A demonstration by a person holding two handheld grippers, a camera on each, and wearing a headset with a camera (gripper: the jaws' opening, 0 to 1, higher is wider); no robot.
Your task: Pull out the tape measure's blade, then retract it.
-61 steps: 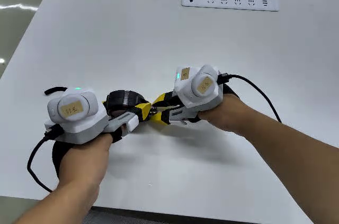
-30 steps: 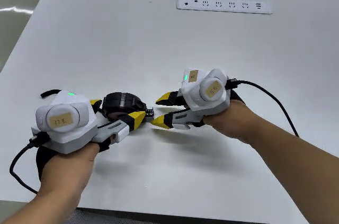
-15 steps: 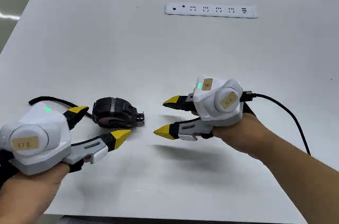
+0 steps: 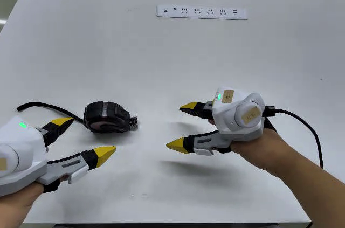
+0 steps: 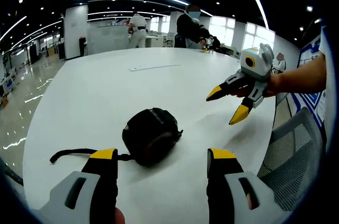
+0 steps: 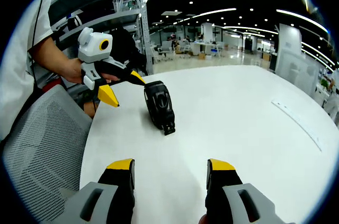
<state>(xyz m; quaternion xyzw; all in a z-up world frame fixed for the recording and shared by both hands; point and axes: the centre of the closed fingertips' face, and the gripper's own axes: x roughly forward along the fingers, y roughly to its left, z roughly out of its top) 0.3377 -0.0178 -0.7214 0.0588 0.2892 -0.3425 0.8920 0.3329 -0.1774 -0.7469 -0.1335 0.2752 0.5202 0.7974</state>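
Tape measure location: the tape measure (image 4: 108,117) rests on the white table (image 4: 161,61), near its front edge and left of centre in the head view.
Blade: wound inside the black case, with the end hook (image 4: 133,123) sitting at the case mouth, on the side turned toward the right gripper.
Left gripper: the left gripper (image 4: 86,137) has its jaws spread wide and holds nothing.
Tape measure relative to left fingers: in the left gripper view the case lies just ahead of the two yellow tips, in line with the gap between them. It touches neither finger. In the head view the farther tip is near the left end of the case, and the nearer tip is off its front side.
Right gripper: the right gripper (image 4: 179,125) has its jaws parted wide and is empty.
Tape measure relative to right fingers: the case lies well apart from the tips, to their left in the head view. In the right gripper view it is ahead and slightly left of the gap.
Wrist strap: a black strap (image 4: 48,110) runs from the case leftward across the table, close to the left gripper's farther finger.
Path to the case: bare table top lies between the case and each pair of tips.
Surroundings: a white power strip (image 4: 202,12) lies flat at the far side of the table, well apart from the case. A black cable (image 4: 302,123) leaves the rear of the right gripper. A grey mesh chair (image 6: 42,139) stands at the table edge.
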